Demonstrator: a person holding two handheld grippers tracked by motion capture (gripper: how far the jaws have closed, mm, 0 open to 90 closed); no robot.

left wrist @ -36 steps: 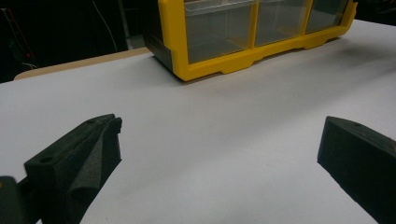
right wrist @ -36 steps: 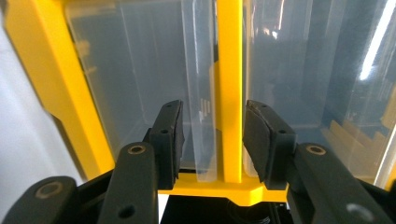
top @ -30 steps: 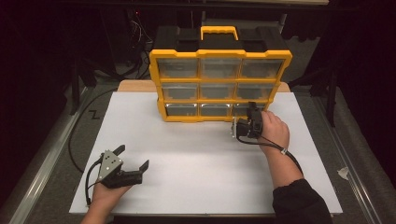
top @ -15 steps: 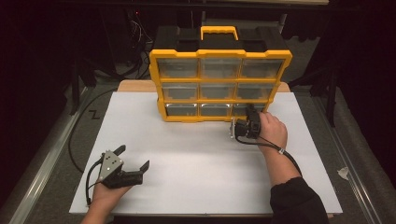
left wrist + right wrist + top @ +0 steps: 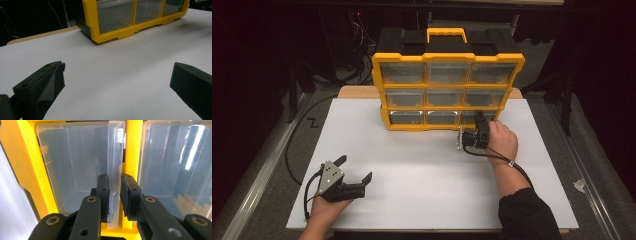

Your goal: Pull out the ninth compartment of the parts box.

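My right tongs (image 5: 114, 192) have just closed, pinching clear drawer pull tab (image 5: 115, 170), bottom-right drawer (image 5: 479, 117) of yellow organizer (image 5: 447, 90) at far side of white surface (image 5: 422, 170). Tab's long axis stands upright in right gripper view, edge toward me. Step: grip made; next likely straight pull toward me. Left tongs (image 5: 354, 170) spread, idle near front-left.

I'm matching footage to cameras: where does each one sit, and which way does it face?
High view: above the near table edge, facing forward and down at the yellow nine-drawer plastic organiser; both forearms and hands show.
Left gripper view: rides the left gripper, facing across the white table; open fingers.
Right gripper view: rides the right gripper, clamping a clear drawer handle.
All share the organiser.
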